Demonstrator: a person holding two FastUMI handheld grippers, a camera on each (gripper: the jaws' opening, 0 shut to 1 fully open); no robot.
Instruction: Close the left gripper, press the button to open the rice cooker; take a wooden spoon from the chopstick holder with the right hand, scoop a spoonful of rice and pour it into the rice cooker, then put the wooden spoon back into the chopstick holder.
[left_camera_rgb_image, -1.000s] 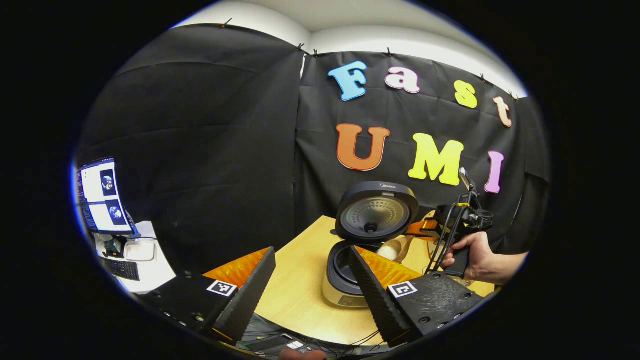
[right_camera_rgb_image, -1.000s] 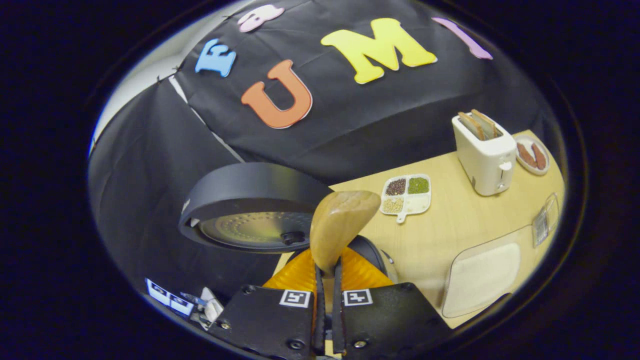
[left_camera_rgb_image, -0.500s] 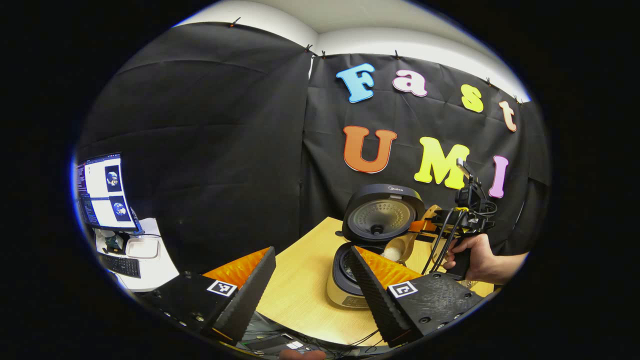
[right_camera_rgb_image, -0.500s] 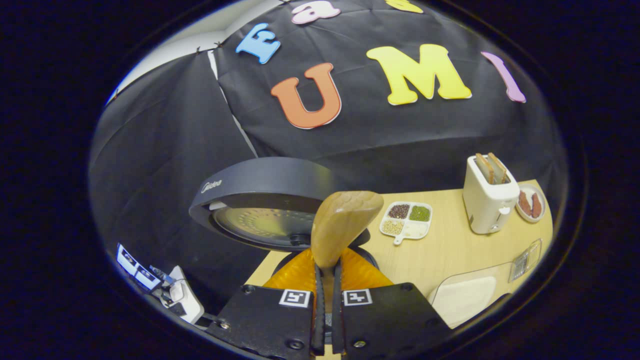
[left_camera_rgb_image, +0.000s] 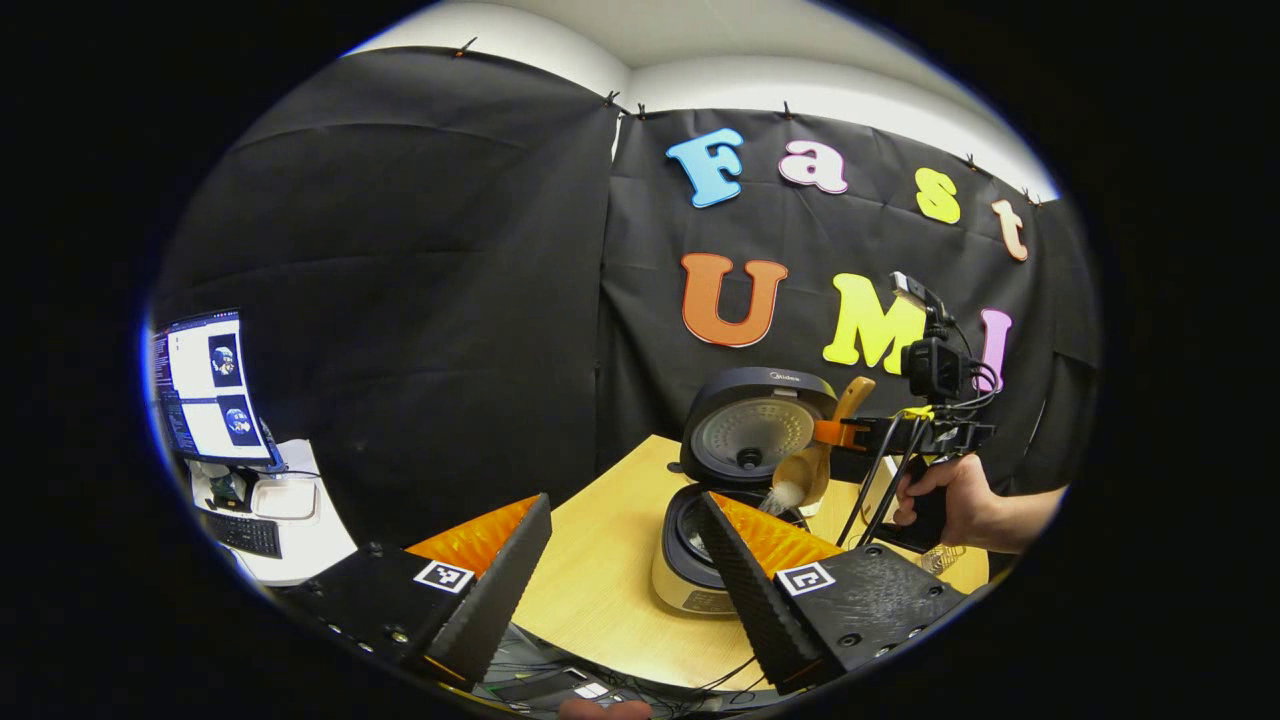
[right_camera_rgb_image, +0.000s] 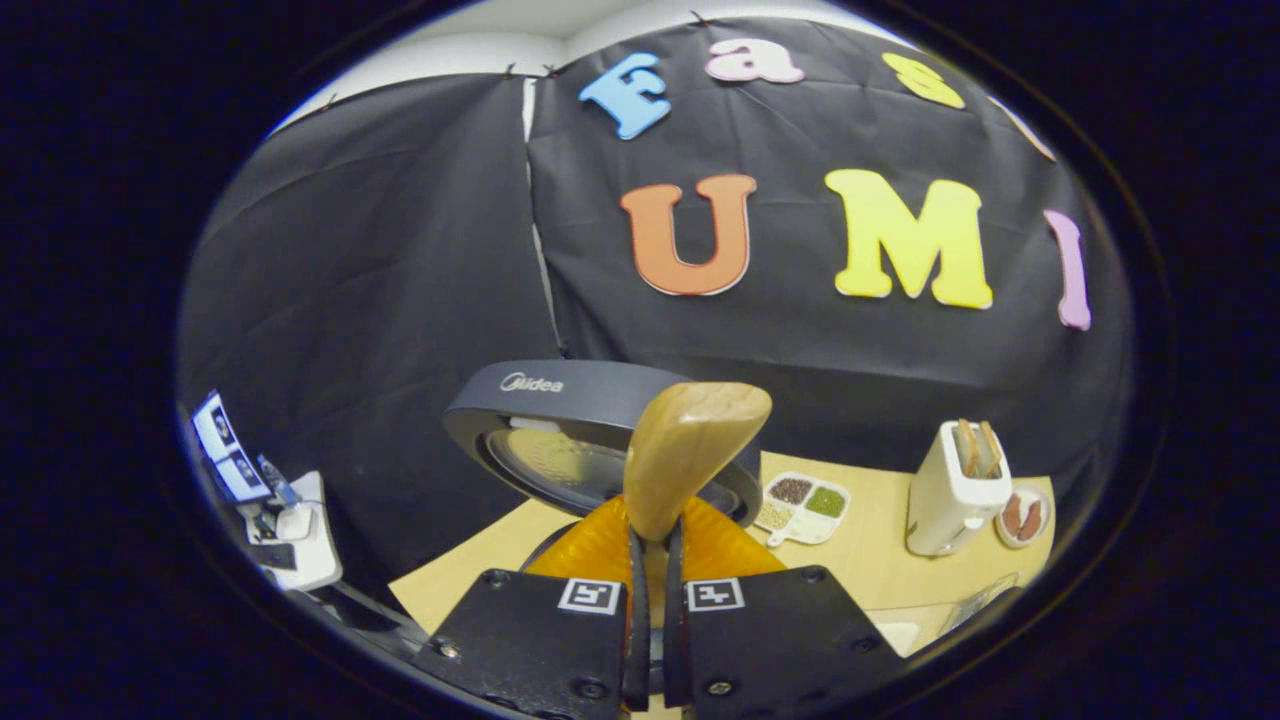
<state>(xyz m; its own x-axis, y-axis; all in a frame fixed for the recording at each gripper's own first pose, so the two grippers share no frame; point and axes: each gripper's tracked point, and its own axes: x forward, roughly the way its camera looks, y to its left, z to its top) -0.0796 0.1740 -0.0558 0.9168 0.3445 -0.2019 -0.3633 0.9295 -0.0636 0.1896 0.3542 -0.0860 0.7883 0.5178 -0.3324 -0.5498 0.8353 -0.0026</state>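
Note:
The rice cooker (left_camera_rgb_image: 690, 575) stands on the wooden table with its dark lid (left_camera_rgb_image: 755, 435) raised. Above the pot, my right gripper (left_camera_rgb_image: 838, 433), held by a hand (left_camera_rgb_image: 950, 500), is shut on the wooden spoon (left_camera_rgb_image: 812, 462). The spoon's bowl tips down and white rice (left_camera_rgb_image: 785, 495) spills from it toward the pot. In the right gripper view, the spoon's bowl (right_camera_rgb_image: 690, 450) sticks up from my shut right gripper (right_camera_rgb_image: 650, 545), with the lid (right_camera_rgb_image: 560, 420) just behind it. My left gripper (left_camera_rgb_image: 620, 560) hangs open and holds nothing, in front of the cooker at the table's near edge.
A white toaster (right_camera_rgb_image: 955, 490), a sectioned dish of beans (right_camera_rgb_image: 800, 497) and a small plate (right_camera_rgb_image: 1022, 515) stand on the table (right_camera_rgb_image: 880, 570) beyond the cooker. A desk with a monitor (left_camera_rgb_image: 205, 390) and keyboard lies off to the left.
The right gripper has risen and rolled the spoon, so its bowl now tips down and rice falls. The left gripper has stayed open and nearly still.

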